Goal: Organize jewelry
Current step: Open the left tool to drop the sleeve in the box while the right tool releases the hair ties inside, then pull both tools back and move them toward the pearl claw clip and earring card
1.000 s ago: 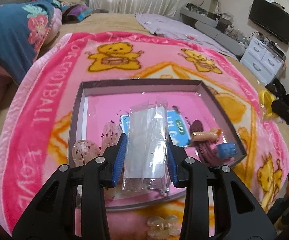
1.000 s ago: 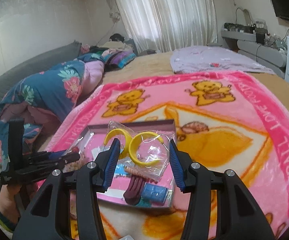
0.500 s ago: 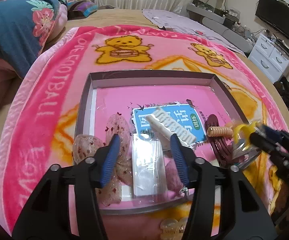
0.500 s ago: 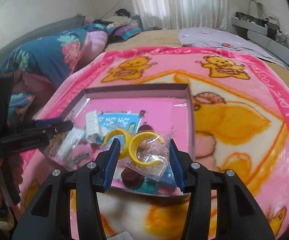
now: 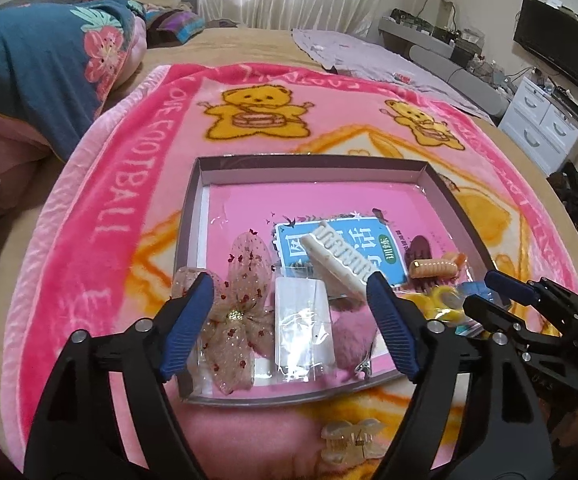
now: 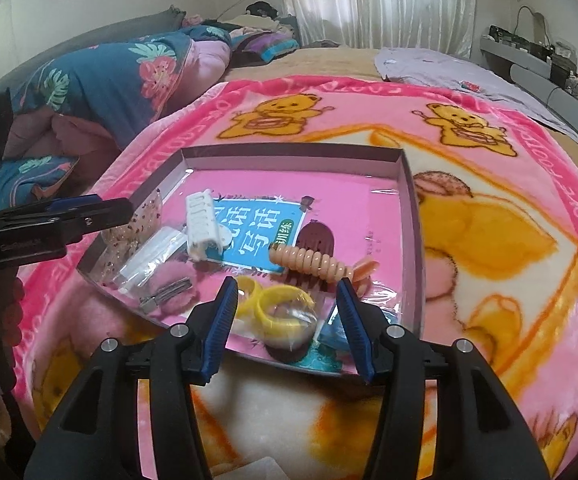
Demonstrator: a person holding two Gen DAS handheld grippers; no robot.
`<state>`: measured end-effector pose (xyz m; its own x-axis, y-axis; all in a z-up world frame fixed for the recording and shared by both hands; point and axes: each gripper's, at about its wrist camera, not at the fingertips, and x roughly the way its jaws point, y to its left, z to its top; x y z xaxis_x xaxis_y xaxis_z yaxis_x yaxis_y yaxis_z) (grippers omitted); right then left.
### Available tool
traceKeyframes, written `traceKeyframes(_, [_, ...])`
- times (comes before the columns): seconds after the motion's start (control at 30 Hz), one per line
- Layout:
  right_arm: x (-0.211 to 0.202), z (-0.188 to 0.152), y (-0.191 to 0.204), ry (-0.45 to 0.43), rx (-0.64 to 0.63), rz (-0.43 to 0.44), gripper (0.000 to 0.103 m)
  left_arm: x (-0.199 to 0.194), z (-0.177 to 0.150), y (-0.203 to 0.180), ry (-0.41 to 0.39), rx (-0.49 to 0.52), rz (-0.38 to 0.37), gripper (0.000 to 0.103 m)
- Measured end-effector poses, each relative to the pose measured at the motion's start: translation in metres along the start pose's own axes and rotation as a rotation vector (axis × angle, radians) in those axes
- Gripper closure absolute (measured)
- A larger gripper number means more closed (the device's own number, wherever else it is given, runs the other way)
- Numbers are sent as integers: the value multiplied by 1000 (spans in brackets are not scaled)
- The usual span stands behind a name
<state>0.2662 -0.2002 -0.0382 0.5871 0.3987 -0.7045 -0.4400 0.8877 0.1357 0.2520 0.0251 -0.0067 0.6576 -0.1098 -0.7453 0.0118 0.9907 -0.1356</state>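
Jewelry lies gathered in a shallow box [image 5: 193,216] on a pink bear blanket [image 5: 129,184] spread over the bed. Nearest the left tool [image 5: 289,320], whose jaws are opening and touch nothing, a clear packet [image 5: 303,332] rests flat between a sheer sequined bow [image 5: 241,312] and a pink pom clip [image 5: 351,336]; a pale claw clip [image 5: 351,442] sits outside the box on the blanket. The right tool [image 6: 287,316] is also opening, a bag of yellow rings [image 6: 285,310] lying between its pads at the box's near edge. Farther in are a peach spiral hair tie [image 6: 309,264], a white comb clip [image 6: 201,224] and a blue card [image 6: 253,232].
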Motion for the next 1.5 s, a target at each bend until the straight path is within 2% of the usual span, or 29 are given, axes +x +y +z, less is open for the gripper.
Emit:
traceKeyframes(0.23, [-37, -2, -7, -95, 52, 10, 23, -24, 1, -8, -44, 10, -6, 20])
traceKeyframes(0.33, [-54, -2, -7, -135, 63, 16, 20, -37, -1, -11, -70, 16, -6, 13])
traceKeyframes(0.43, [-70, -4, -8, -168, 69, 21, 12, -53, -4, -14, -91, 20, -9, 11])
traceKeyframes(0.7, [-108, -11, 0, -229, 51, 31, 12, -84, -11, -18, -141, 22, -2, 10])
traceKeyframes(0.93, [-126, -25, 3, -238, 29, 26, 12, -107, -26, -19, -178, 17, 18, 10])
traceKeyframes(1.5, [-142, -61, 12, -200, -46, -25, 12, -124, -58, -17, -158, 26, 47, 10])
